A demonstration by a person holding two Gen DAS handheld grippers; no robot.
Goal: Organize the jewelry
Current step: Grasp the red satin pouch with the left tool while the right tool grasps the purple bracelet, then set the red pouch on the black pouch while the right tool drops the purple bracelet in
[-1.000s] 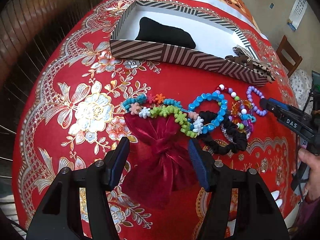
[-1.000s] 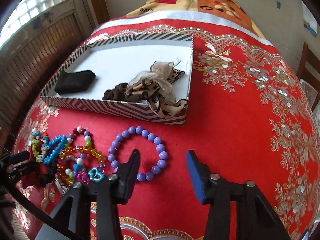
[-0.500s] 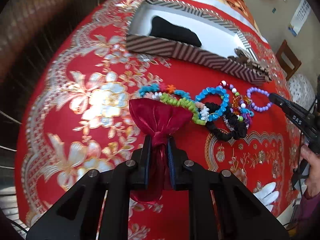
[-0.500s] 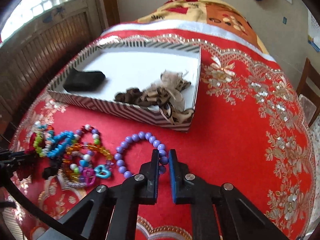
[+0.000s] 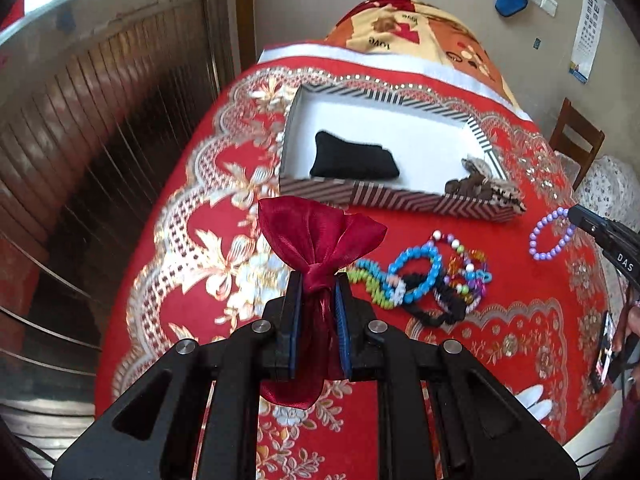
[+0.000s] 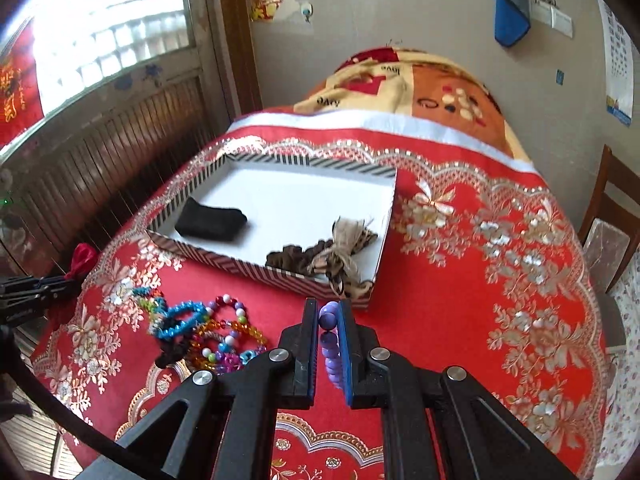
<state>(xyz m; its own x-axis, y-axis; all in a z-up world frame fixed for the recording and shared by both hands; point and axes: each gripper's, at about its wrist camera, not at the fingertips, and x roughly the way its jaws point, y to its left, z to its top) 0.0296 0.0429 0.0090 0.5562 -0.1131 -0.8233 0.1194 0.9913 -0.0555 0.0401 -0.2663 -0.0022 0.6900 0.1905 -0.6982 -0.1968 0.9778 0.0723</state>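
Observation:
My left gripper (image 5: 318,284) is shut on a dark red satin pouch (image 5: 320,236) at its tied neck and holds it above the red tablecloth. My right gripper (image 6: 329,312) is shut on a purple bead bracelet (image 6: 331,344), which also shows in the left wrist view (image 5: 550,236), lifted off the cloth. A striped box (image 6: 256,270) with a white floor holds a black pouch (image 6: 210,222) and brown hair ties (image 6: 324,252). A heap of coloured bead bracelets (image 6: 208,332) and a black scrunchie (image 5: 434,314) lies on the cloth in front of the box.
The table is covered with a red floral cloth (image 6: 500,280). A wooden chair (image 6: 612,216) stands at the right. A wooden panelled wall (image 5: 100,120) runs along the left. A patterned blanket (image 6: 420,84) lies beyond the box.
Both grippers closed, the left on the red pouch and the right on the purple bracelet, then both rose off the cloth with them.

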